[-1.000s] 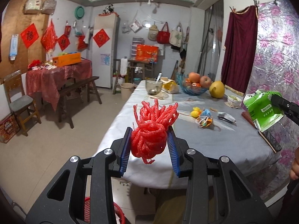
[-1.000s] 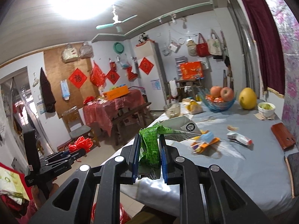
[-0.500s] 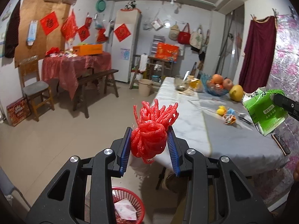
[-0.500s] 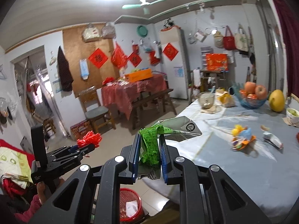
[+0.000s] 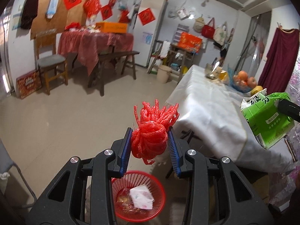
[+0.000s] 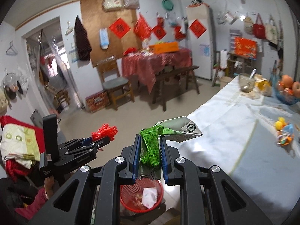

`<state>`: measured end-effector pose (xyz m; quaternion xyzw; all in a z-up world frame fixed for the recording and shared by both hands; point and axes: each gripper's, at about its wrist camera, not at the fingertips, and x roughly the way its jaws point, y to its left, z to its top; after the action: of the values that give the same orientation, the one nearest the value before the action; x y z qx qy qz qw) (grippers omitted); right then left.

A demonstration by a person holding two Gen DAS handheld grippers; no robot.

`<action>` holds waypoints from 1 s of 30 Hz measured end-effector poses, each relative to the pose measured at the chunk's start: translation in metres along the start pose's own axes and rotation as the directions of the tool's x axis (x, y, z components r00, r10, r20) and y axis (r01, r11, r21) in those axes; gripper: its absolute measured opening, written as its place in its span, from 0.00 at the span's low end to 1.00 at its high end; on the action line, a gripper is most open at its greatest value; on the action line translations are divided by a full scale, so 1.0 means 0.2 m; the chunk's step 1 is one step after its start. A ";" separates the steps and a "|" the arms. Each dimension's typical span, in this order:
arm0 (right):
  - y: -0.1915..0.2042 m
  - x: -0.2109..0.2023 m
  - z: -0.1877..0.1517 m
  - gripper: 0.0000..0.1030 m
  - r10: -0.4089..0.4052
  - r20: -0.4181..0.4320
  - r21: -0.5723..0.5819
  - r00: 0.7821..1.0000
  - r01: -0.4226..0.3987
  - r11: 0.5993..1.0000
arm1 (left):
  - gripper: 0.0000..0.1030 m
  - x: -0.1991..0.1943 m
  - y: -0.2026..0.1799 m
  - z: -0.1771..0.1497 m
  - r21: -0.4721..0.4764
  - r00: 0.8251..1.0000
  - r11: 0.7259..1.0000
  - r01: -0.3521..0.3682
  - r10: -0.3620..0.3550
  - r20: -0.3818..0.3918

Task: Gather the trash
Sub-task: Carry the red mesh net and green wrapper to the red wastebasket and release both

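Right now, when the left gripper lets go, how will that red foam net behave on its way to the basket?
The red foam net bulges between the left gripper pads, so probably soft and very light. It may drift or snag instead of dropping straight into the red basket.

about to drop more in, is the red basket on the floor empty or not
Not empty: the red basket already holds a crumpled white wrapper and small scraps.

A lived-in home, its main room serving for dining and storage. A long cloth-covered surface (image 5: 210, 112) carries a fruit bowl (image 5: 241, 83). A white fridge (image 5: 150, 30) stands against the far wall with red paper decorations (image 6: 120, 28), hanging tote bags (image 5: 208, 30), a wooden chair (image 5: 50, 61) and a bench (image 5: 114, 56) nearby.
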<state>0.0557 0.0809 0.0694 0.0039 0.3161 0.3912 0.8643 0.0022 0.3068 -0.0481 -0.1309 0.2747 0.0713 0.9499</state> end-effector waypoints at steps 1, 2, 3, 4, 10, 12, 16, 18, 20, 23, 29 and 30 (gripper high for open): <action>0.02 0.03 0.00 0.20 0.007 -0.012 -0.004 1.000 -0.007 1.000 | 0.37 0.02 0.02 -0.02 -0.005 1.000 1.000 -0.007 0.006 -0.010; 0.05 0.08 -0.01 0.20 0.018 -0.034 -0.010 0.999 -0.018 1.000 | 0.37 0.03 0.06 -0.04 -0.012 1.000 1.000 -0.014 0.014 -0.022; 0.07 0.11 -0.01 0.20 0.024 -0.046 -0.013 0.999 -0.024 1.000 | 0.37 0.04 0.09 -0.06 -0.018 0.999 1.000 -0.020 0.019 -0.032; 0.10 0.14 -0.02 0.20 0.031 -0.060 -0.016 0.998 -0.032 0.999 | 0.37 0.05 0.11 -0.08 -0.023 0.999 0.999 -0.023 0.022 -0.040; 0.22 0.34 -0.07 0.20 0.062 -0.150 -0.039 0.987 -0.069 0.997 | 0.37 0.13 0.24 -0.20 -0.064 0.995 0.997 -0.037 0.030 -0.100; 0.26 0.42 -0.10 0.19 0.069 -0.183 -0.044 0.981 -0.078 0.996 | 0.37 0.17 0.27 -0.23 -0.072 0.991 0.997 -0.036 0.026 -0.128; 0.28 0.53 -0.14 0.19 0.076 -0.233 -0.037 0.970 -0.086 0.996 | 0.37 0.29 0.31 -0.33 -0.084 0.979 0.996 -0.025 0.007 -0.205; 0.28 0.56 -0.16 0.19 0.073 -0.249 -0.033 0.966 -0.084 0.996 | 0.37 0.36 0.32 -0.39 -0.099 0.968 0.995 -0.013 -0.012 -0.250; 0.28 0.59 -0.19 0.20 0.070 -0.263 -0.027 0.962 -0.080 0.996 | 0.37 0.45 0.33 -0.48 -0.118 0.948 0.993 -0.001 -0.036 -0.316; 0.27 0.63 -0.21 0.20 0.066 -0.279 -0.020 0.958 -0.075 0.997 | 0.37 0.59 0.33 -0.61 -0.132 0.910 0.991 0.005 -0.059 -0.410; 0.24 0.65 -0.24 0.19 0.066 -0.290 -0.005 0.955 -0.071 0.997 | 0.43 0.78 0.32 -0.81 -0.102 0.829 0.994 -0.031 -0.032 -0.558; 0.23 0.64 -0.25 0.19 0.067 -0.290 -0.004 0.955 -0.071 0.997 | 0.46 0.80 0.32 -0.84 -0.094 0.817 0.995 -0.043 -0.019 -0.577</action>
<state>0.0611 0.1888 -0.0280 -0.0487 0.4363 0.4196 0.7945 0.0390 0.3305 -0.2843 -0.1933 0.5462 0.0482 0.8136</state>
